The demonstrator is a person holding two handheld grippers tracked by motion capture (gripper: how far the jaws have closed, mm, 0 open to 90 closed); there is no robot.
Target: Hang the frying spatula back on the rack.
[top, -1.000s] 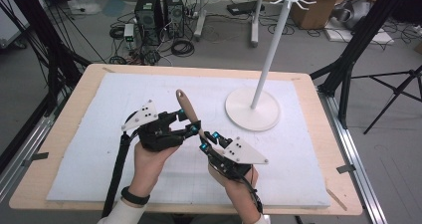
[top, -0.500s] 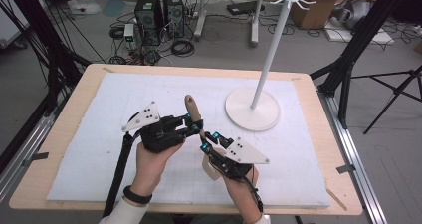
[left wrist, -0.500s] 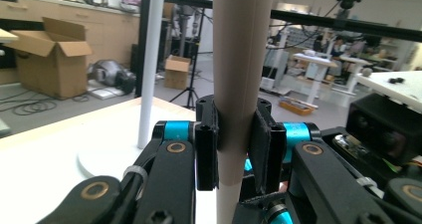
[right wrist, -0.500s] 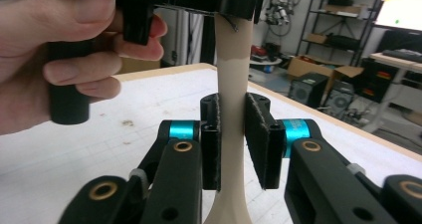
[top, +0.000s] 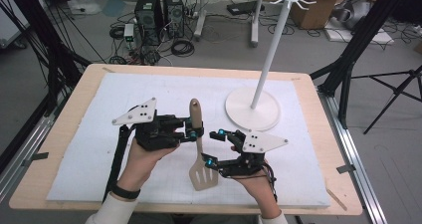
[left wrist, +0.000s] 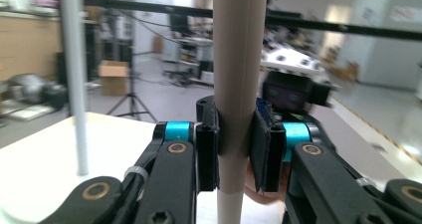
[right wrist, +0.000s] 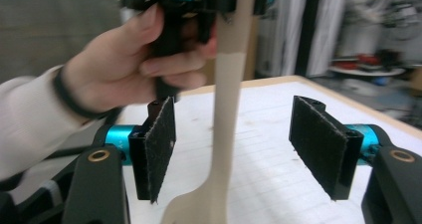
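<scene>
A beige slotted spatula (top: 200, 154) is held over the white mat, its handle end pointing away from me and its blade (top: 203, 176) nearest me. My left gripper (top: 195, 131) is shut on the handle, and in the left gripper view (left wrist: 234, 149) both pads press the handle (left wrist: 236, 84). To the right of the shaft, my right gripper (top: 211, 148) has just been opening its jaws. In the right gripper view (right wrist: 241, 149) the shaft (right wrist: 226, 109) stands between the pads, touching neither.
A white hook stand (top: 271, 50) rises from a round base (top: 251, 109) at the back right of the white mat (top: 124, 99). The mat covers a wooden table (top: 74, 114). The stand's pole (left wrist: 74, 84) appears in the left gripper view.
The left jaws have shut on the spatula handle. The right jaws have let go of the shaft and spread, and that hand has drawn back to the right. The blade now shows.
</scene>
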